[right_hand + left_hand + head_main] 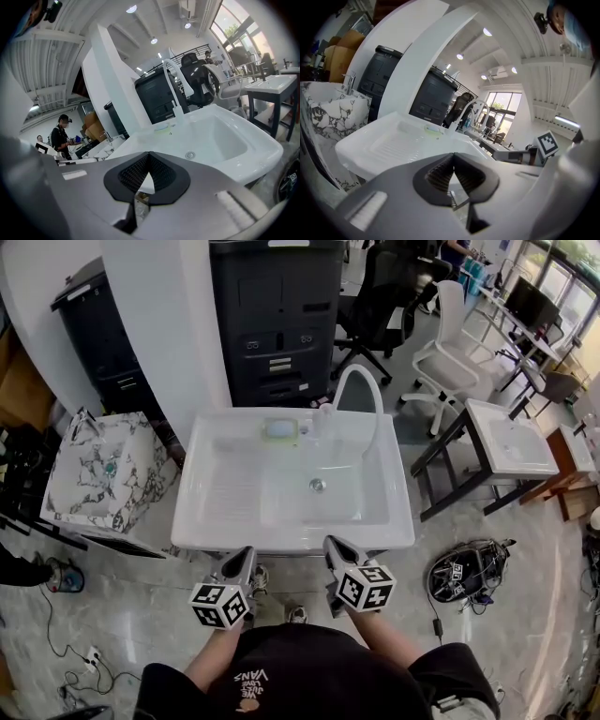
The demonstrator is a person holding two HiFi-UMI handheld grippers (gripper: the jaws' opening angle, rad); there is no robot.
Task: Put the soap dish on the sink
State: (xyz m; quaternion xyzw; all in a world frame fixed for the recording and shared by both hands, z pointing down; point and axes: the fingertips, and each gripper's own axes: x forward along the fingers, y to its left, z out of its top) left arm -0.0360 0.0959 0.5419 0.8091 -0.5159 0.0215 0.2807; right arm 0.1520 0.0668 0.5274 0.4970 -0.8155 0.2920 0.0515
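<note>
Soap dish [281, 428] already set on back ledge of sink [211, 532], just left of faucet [361, 381]. Left hand-held gripper [247, 557] and right hand-held gripper [332, 547] both pressed together, nothing pinched, held well apart from faucet on near side.

Risk: dish nudged off ledge into basin by any further contact, as glazed ledge probably slick.

Long axis seemingly laid along ledge, pointed at faucet. Dish small in view, so not certain.

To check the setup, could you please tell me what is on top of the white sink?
A pale green soap dish sits on the sink's back ledge, left of the white faucet; whatever lies beneath it is covered.
</note>
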